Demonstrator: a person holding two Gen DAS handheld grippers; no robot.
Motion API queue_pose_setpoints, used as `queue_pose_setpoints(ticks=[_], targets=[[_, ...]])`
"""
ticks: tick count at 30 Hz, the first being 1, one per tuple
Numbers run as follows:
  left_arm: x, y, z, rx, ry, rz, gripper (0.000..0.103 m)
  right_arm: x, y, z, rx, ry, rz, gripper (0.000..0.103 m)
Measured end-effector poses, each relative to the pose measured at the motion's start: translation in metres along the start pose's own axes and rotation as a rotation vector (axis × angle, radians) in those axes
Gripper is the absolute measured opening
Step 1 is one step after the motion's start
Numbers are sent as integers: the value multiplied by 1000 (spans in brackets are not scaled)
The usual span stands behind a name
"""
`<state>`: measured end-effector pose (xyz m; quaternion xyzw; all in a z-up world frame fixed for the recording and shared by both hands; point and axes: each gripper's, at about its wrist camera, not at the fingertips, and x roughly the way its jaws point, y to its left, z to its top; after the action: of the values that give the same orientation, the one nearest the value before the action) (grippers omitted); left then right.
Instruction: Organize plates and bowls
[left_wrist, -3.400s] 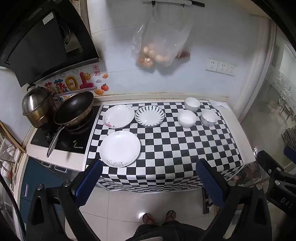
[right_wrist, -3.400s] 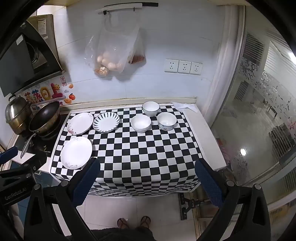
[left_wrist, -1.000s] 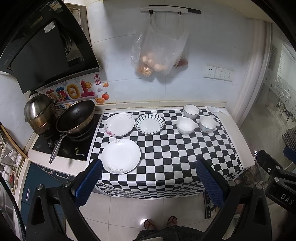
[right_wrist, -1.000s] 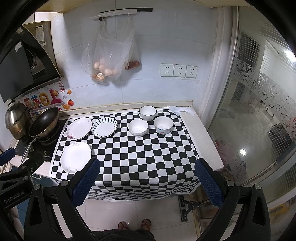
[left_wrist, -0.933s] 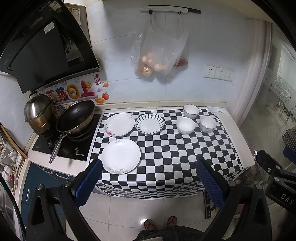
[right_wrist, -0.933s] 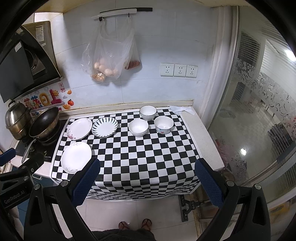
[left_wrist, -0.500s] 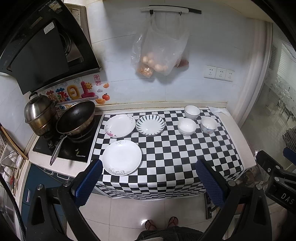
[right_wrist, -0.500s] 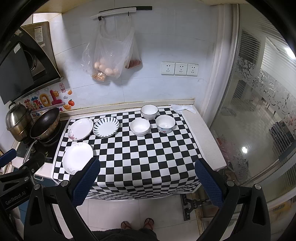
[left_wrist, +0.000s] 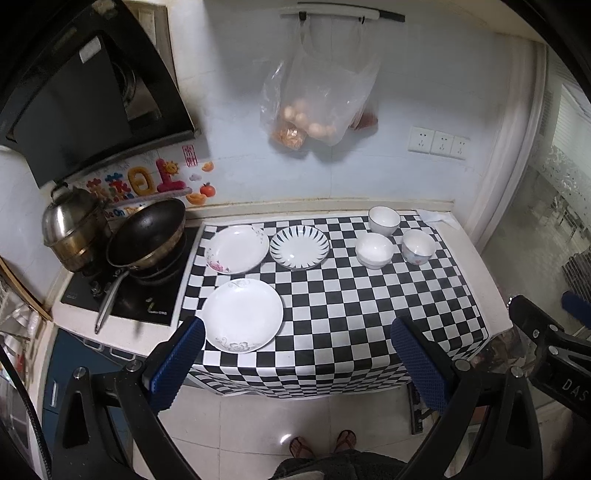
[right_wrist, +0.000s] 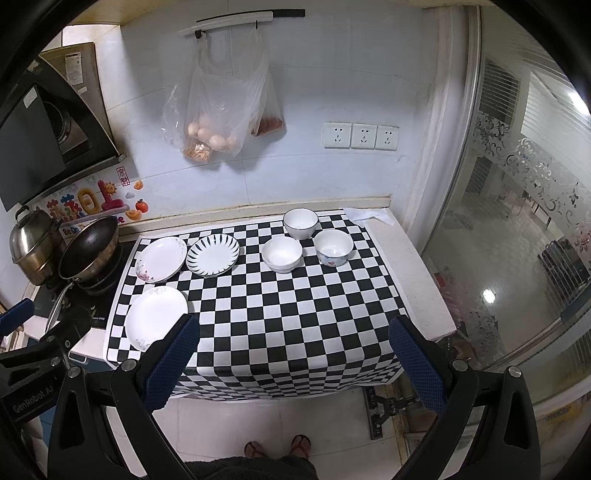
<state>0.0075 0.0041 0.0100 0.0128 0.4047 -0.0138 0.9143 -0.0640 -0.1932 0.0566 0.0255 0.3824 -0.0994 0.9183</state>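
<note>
While both the left tongs (left_wrist: 295, 354) and right tongs (right_wrist: 295, 350) are held wide and empty above the checkered counter (left_wrist: 354, 306), three plates (left_wrist: 243, 314) are seen near the wok (left_wrist: 146, 232), and three bowls (left_wrist: 374, 250) farther from it.

plates (left_wrist: 243, 315): glossy ceramic | pot (left_wrist: 70, 229): shiny metal | bag (left_wrist: 321, 92): clear plastic | fingers (left_wrist: 177, 363): textured blue

We see a black wok (left_wrist: 147, 232) beside a steel pot (left_wrist: 72, 229) on the stove, and a plastic bag (left_wrist: 317, 99) hanging above the checkered desk (left_wrist: 369, 306).
</note>
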Motion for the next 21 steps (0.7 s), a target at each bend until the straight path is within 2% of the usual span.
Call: queue_pose_setpoints(ticks=[3, 5, 9, 12, 18, 21], targets=[[28, 27, 3, -42, 22, 1, 103, 32, 8, 2, 23, 30, 65, 103], [60, 52, 2, -79, 70, 22, 103, 65, 17, 1, 36, 81, 129, 103], [144, 114, -12, -146, 192, 127, 103, 155, 54, -4, 27, 207, 241, 103], [211, 158, -26, -191, 292, 168, 103, 229, 94, -9, -19, 295, 285, 103], [321, 217, -46, -282, 457, 101, 95, 375, 174, -28, -59, 502, 364, 101], [366, 233, -57, -291, 541, 68, 83, 430, 201, -39, -56, 588, 368, 99]])
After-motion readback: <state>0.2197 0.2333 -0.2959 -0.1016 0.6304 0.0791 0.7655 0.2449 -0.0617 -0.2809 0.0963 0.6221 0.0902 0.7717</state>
